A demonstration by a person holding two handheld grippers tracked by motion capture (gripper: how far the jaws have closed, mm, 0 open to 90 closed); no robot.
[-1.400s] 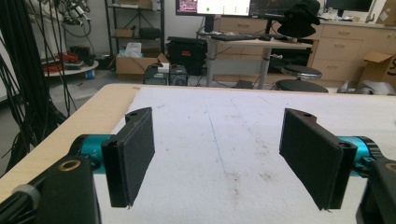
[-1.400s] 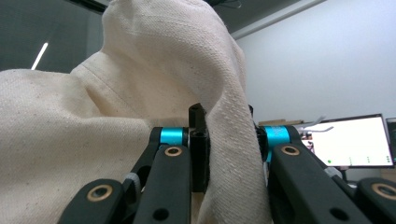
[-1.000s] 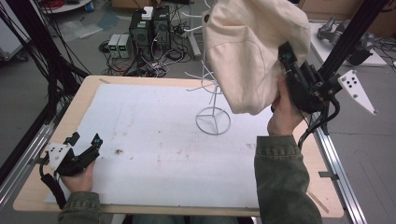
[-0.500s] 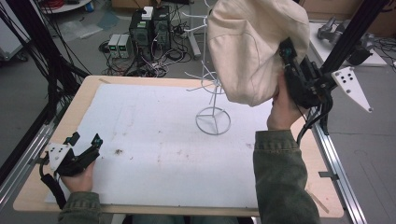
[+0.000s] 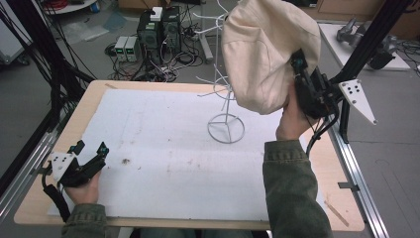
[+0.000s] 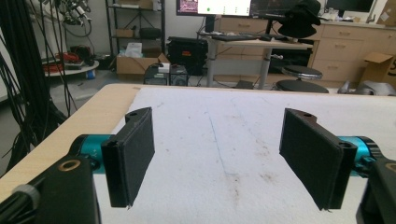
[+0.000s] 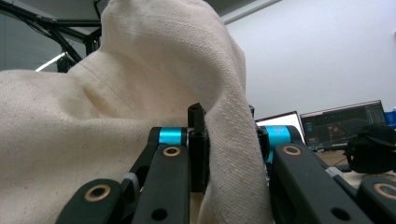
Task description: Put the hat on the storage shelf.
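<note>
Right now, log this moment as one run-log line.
right gripper: shut on cream cloth bag above wire stand | left gripper: open, over white mat

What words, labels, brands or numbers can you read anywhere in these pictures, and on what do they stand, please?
No text can be read.
Monitors behind the table: writing too small and blurred.
Dark screen beside the cream cloth: lines too small to read.
Cardboard box: no legible print.
</note>
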